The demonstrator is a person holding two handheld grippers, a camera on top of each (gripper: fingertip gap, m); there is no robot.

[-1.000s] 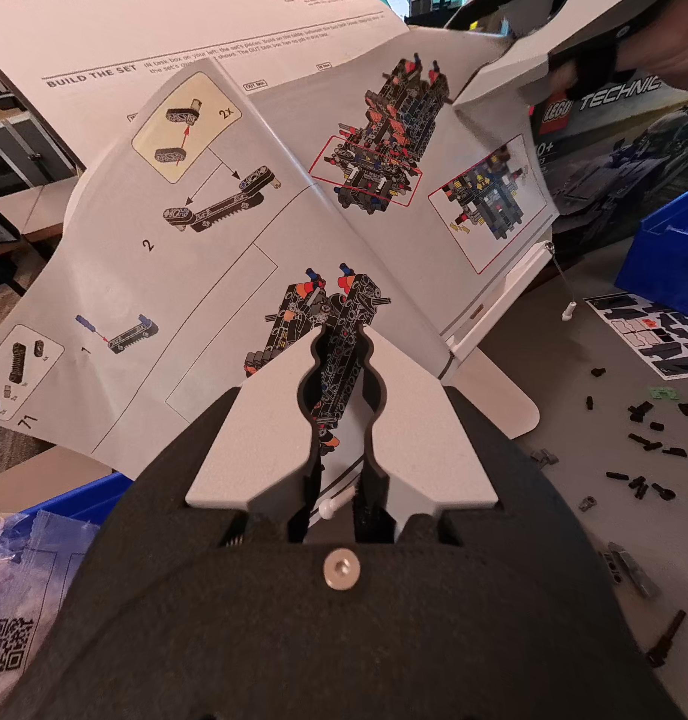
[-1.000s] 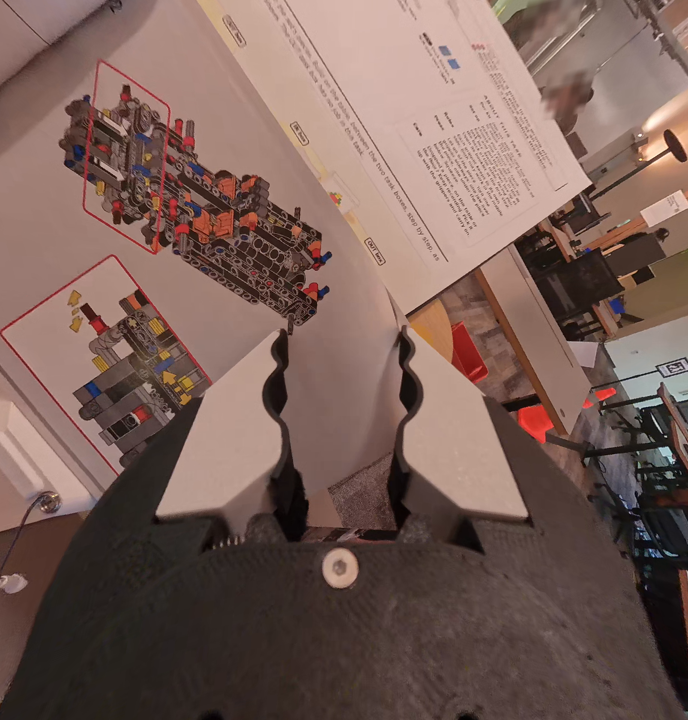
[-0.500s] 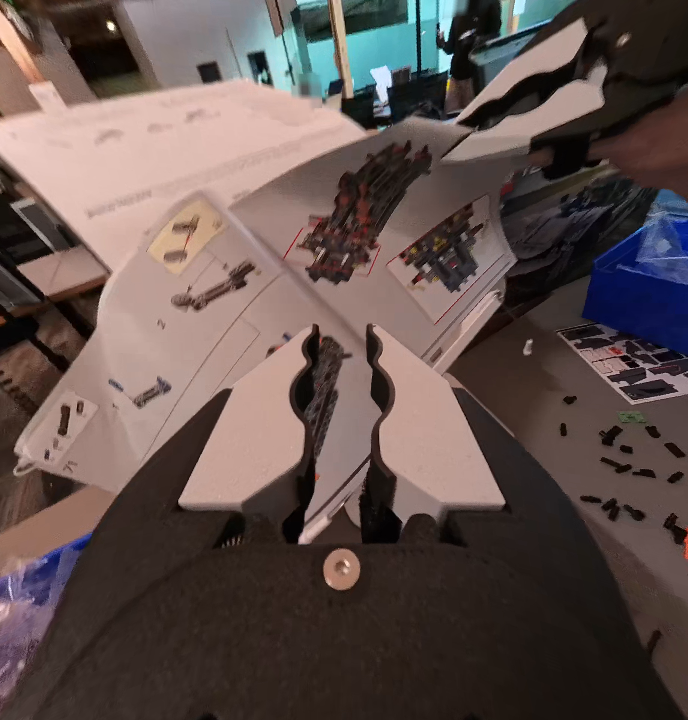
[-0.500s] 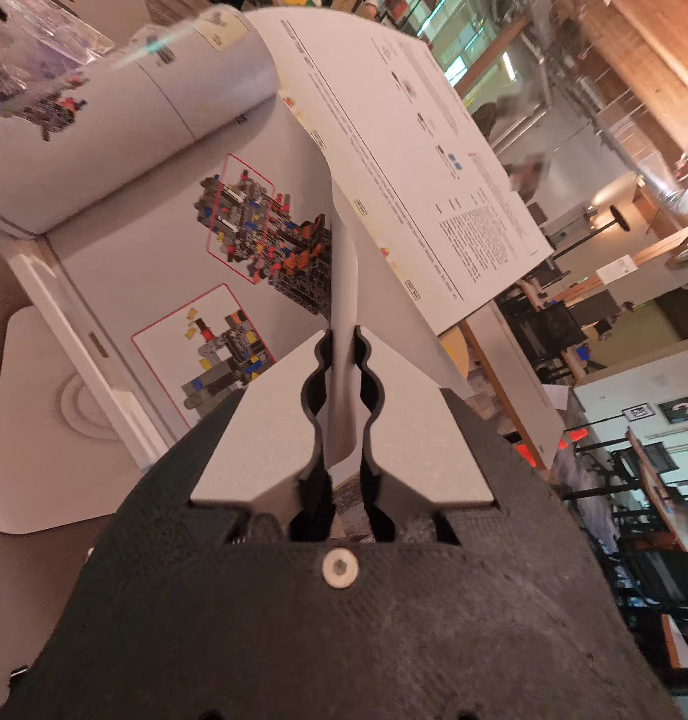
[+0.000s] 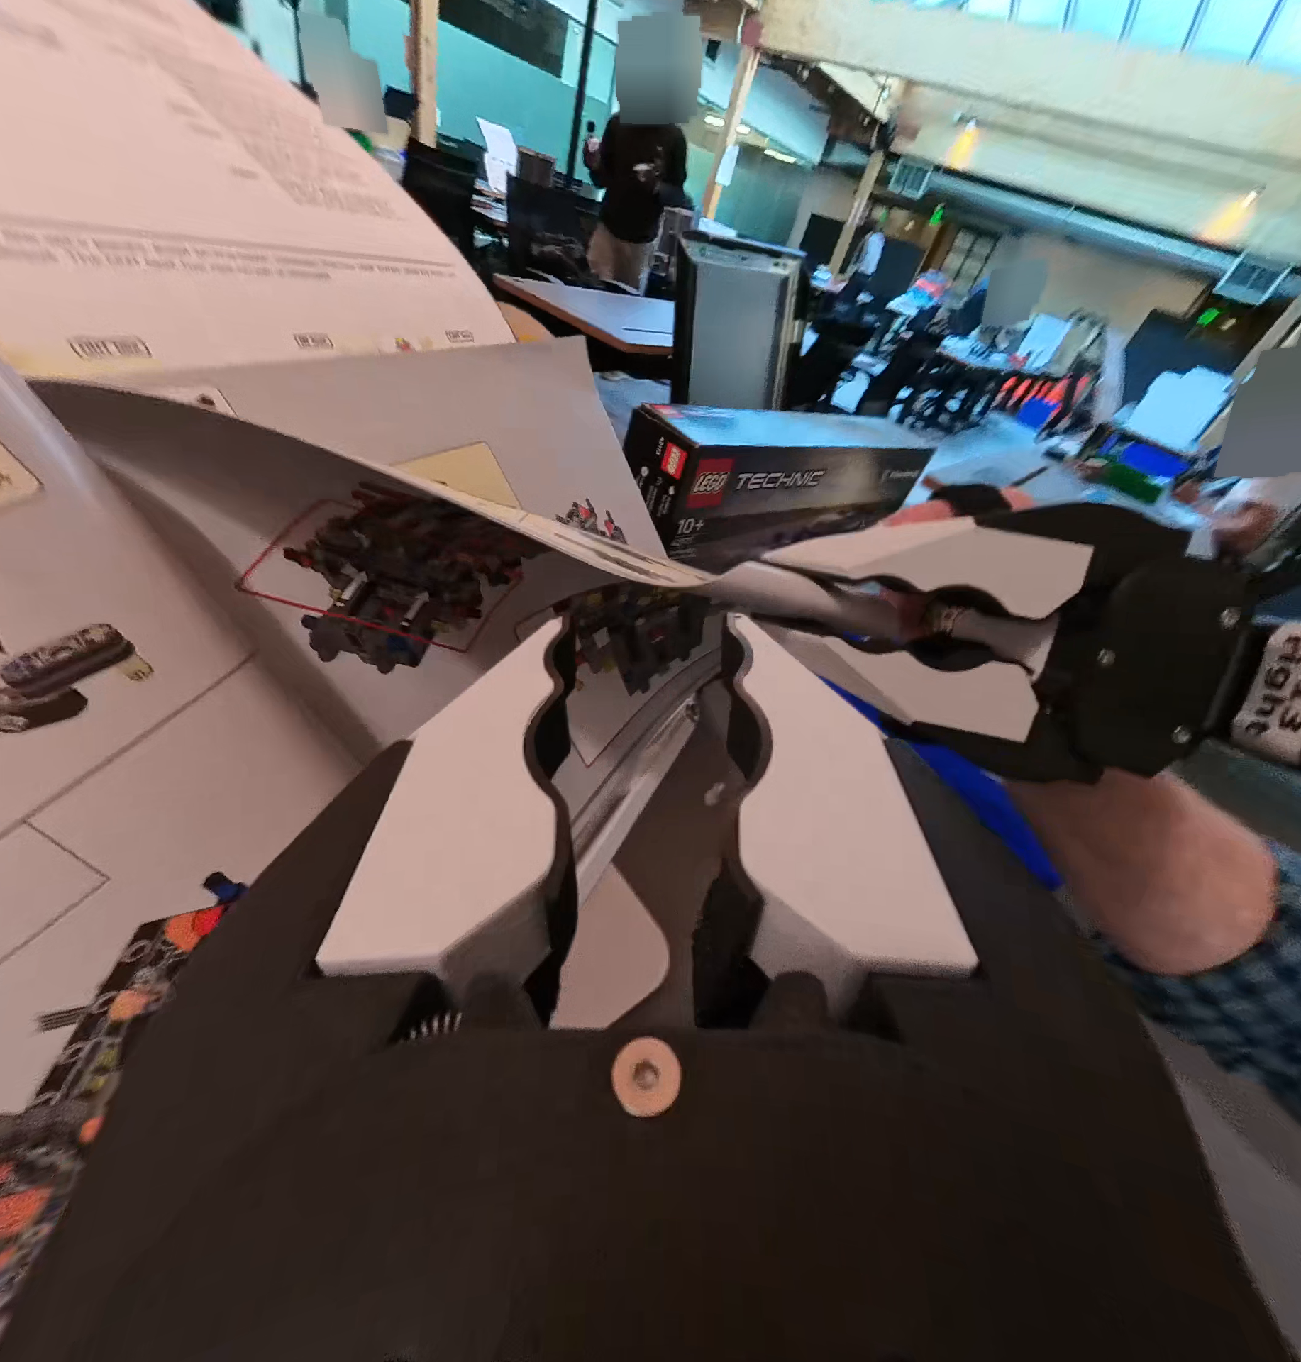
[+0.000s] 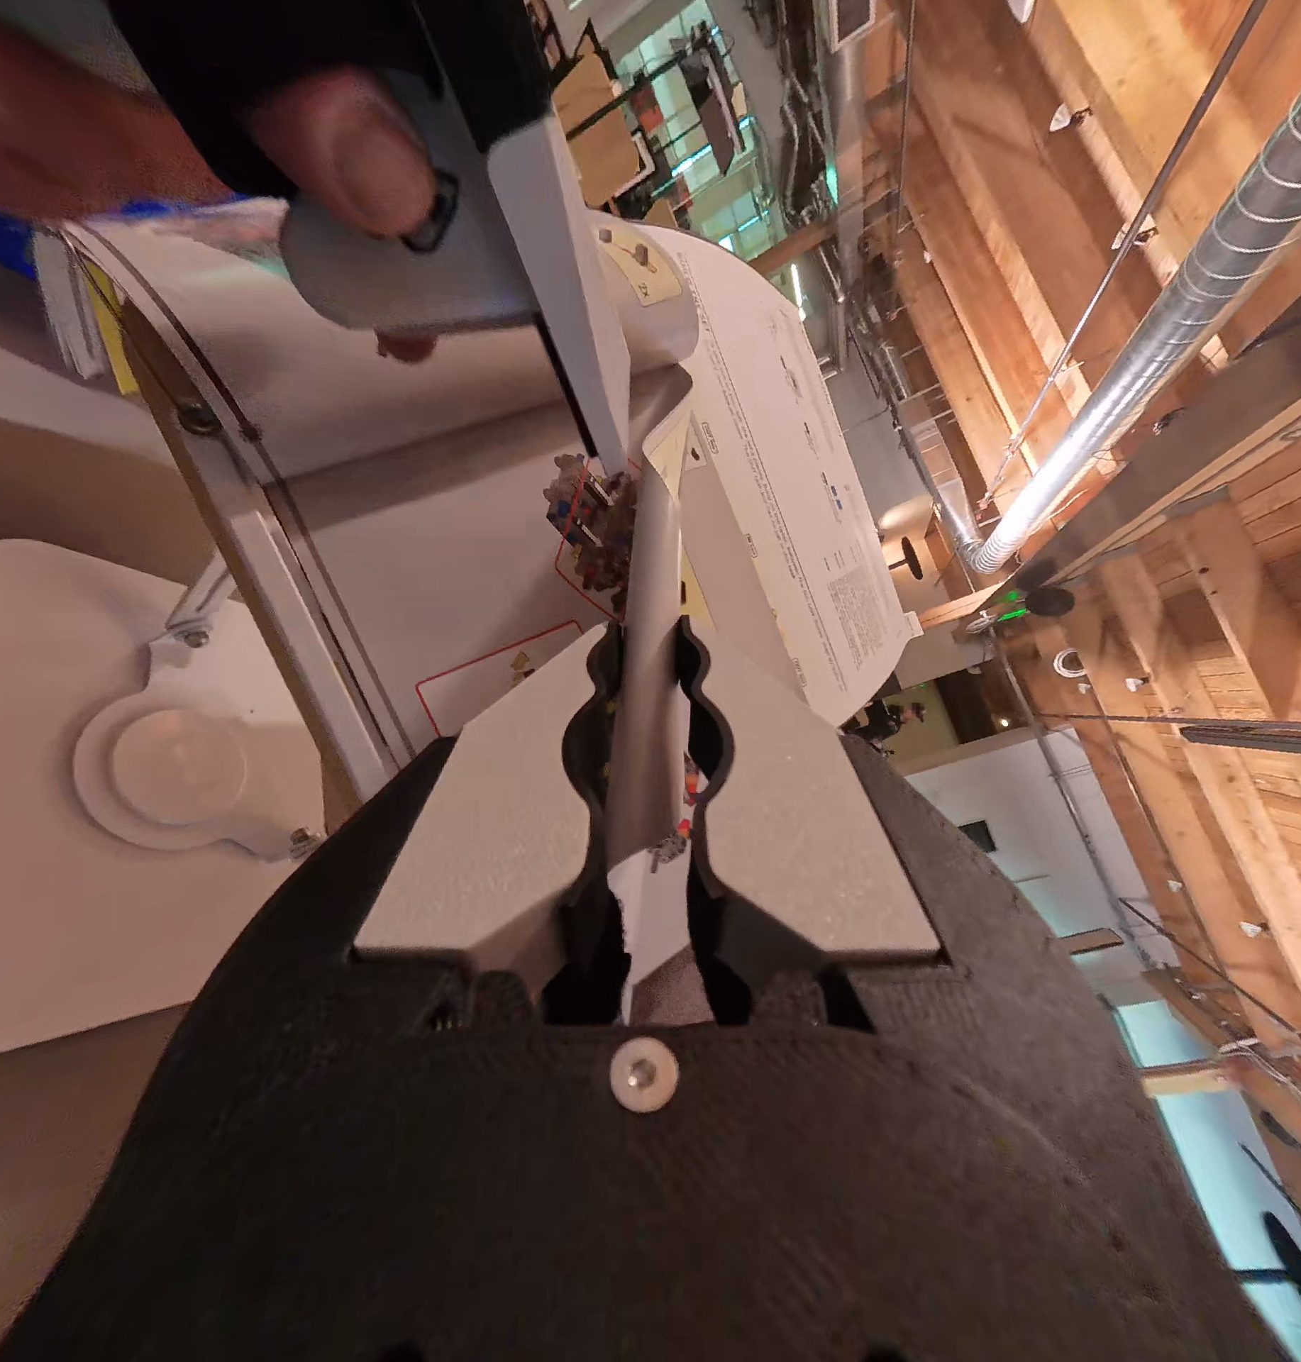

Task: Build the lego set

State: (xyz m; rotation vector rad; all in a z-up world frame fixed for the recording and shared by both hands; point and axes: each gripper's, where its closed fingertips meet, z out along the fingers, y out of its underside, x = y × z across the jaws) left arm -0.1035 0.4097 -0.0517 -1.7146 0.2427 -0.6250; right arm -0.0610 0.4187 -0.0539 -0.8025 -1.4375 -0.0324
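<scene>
The instruction booklet (image 5: 190, 737) stands open on a white stand, with drawings of the black model on its pages. My right gripper (image 6: 647, 630) is shut on the outer corner of one page (image 6: 651, 663) and holds it lifted and curled over the booklet. In the left wrist view the right gripper (image 5: 787, 589) comes in from the right with that page (image 5: 448, 442) in it. My left gripper (image 5: 645, 626) is open and empty, just below the lifted page and in front of the right-hand page. One of its fingers (image 6: 552, 295) also shows in the right wrist view.
The black Lego box (image 5: 780, 479) stands behind the booklet. A large printed sheet (image 5: 154, 184) hangs behind it on the left. The stand's white base (image 6: 80, 811) lies on the table. A blue bin (image 5: 1001, 811) and the person's forearm (image 5: 1149, 884) are at the right. My right fingertips sit around 5 centimetres from my left ones.
My right gripper closed on the page corner and lifted it over toward the left. My left gripper opened, let go of the page and tilted up.
</scene>
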